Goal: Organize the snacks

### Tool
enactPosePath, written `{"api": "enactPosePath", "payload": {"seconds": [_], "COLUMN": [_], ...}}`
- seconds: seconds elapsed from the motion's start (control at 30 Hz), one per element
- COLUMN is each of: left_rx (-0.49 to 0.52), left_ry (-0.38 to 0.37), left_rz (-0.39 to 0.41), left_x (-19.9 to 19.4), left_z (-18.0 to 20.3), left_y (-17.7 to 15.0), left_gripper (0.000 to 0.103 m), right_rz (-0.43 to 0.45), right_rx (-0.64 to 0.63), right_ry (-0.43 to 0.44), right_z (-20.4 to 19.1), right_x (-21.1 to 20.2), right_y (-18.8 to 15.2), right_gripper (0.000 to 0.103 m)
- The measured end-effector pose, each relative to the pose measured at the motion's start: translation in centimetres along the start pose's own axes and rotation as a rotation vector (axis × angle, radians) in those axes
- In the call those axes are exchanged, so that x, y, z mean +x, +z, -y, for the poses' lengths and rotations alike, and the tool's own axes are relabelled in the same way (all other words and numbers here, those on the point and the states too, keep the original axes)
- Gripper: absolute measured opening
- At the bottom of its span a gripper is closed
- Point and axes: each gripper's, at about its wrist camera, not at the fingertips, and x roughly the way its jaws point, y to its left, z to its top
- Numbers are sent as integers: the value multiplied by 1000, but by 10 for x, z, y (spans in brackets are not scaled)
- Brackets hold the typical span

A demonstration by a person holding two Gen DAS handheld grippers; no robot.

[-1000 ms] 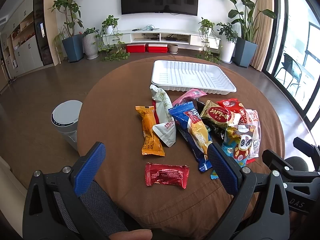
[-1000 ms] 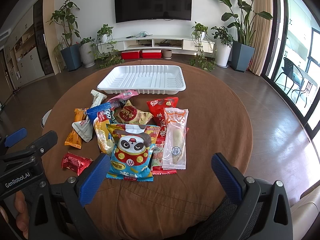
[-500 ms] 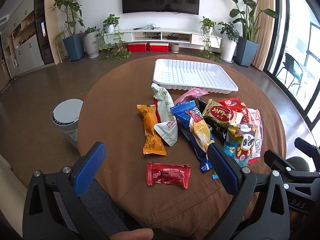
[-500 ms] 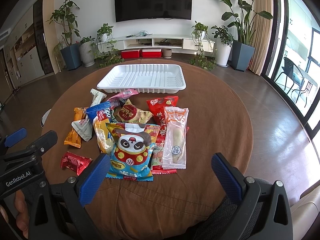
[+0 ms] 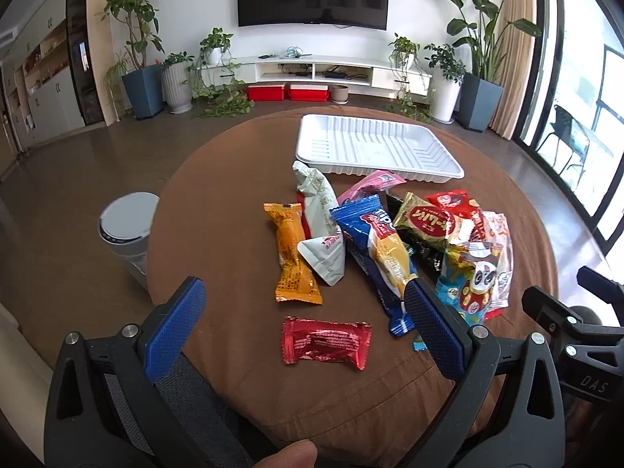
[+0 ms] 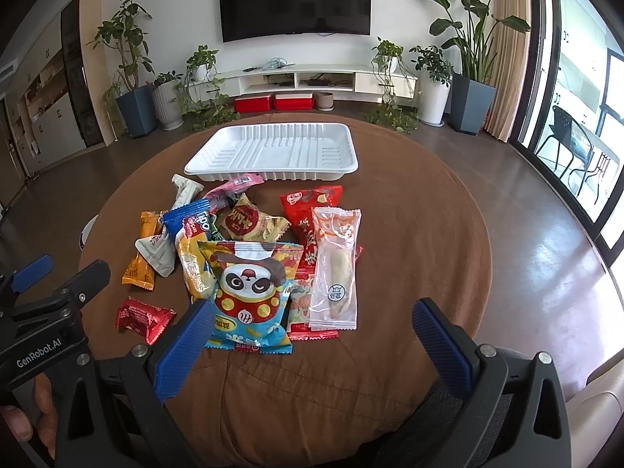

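Several snack packets lie in a loose pile on a round brown table (image 5: 218, 202). An empty white tray (image 5: 374, 148) (image 6: 273, 150) sits beyond them. A small red packet (image 5: 325, 341) (image 6: 142, 318) lies nearest my left gripper (image 5: 304, 323), which hangs open above the table's near edge. An orange packet (image 5: 292, 259) and a blue packet (image 5: 370, 257) lie behind it. My right gripper (image 6: 312, 339) is open too, just short of a panda bag (image 6: 249, 296) and a clear rice-cracker packet (image 6: 335, 269). Neither gripper holds anything.
A round white bin (image 5: 126, 222) stands on the floor left of the table. Potted plants (image 6: 132, 78), a white TV shelf (image 6: 312, 78) and a wall TV (image 6: 294, 2) line the far wall. A glass door (image 6: 585, 117) is at the right. A thumb (image 5: 290, 456) shows at the bottom.
Both grippers have edged slightly forward and lower toward the snacks. Nothing on the table has moved.
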Motion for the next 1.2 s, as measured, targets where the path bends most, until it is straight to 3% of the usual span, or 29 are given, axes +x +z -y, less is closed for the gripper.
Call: {"api": "enactPosePath", "payload": {"seconds": [0.17, 0.3, 0.4, 0.5, 0.67, 0.8, 0.9, 1.0, 1.13, 1.2], "left_rx": [-42, 12, 24, 53, 273, 535, 675, 739, 760, 783], "left_ry": [-221, -234, -213, -220, -274, -330, -387, -465, -511, -514], "left_rz": [-23, -33, -135, -173, -238, -294, -326, -362, -438, -465], "left_x": [9, 13, 23, 31, 40, 47, 57, 70, 92, 99], "left_z": [-10, -5, -6, -12, -9, 10, 21, 26, 29, 31], "left_y": [0, -6, -10, -10, -3, -5, -14, -16, -11, -9], "left_gripper": [103, 103, 103, 103, 103, 103, 103, 91, 63, 57], "right_rz": [3, -3, 7, 8, -57, -72, -94, -112, -117, -120], "right_rx": [8, 29, 22, 5, 32, 15, 29, 32, 25, 27], "right_ry": [6, 37, 70, 92, 194, 186, 187, 199, 206, 216], "right_z": [9, 14, 16, 13, 17, 21, 27, 30, 29, 29], "right_x": [-4, -3, -5, -5, 4, 9, 13, 15, 17, 17], "right_y": [0, 4, 4, 3, 0, -3, -2, -2, -2, -2], "right_gripper": [103, 103, 103, 103, 102, 96, 96, 96, 96, 96]}}
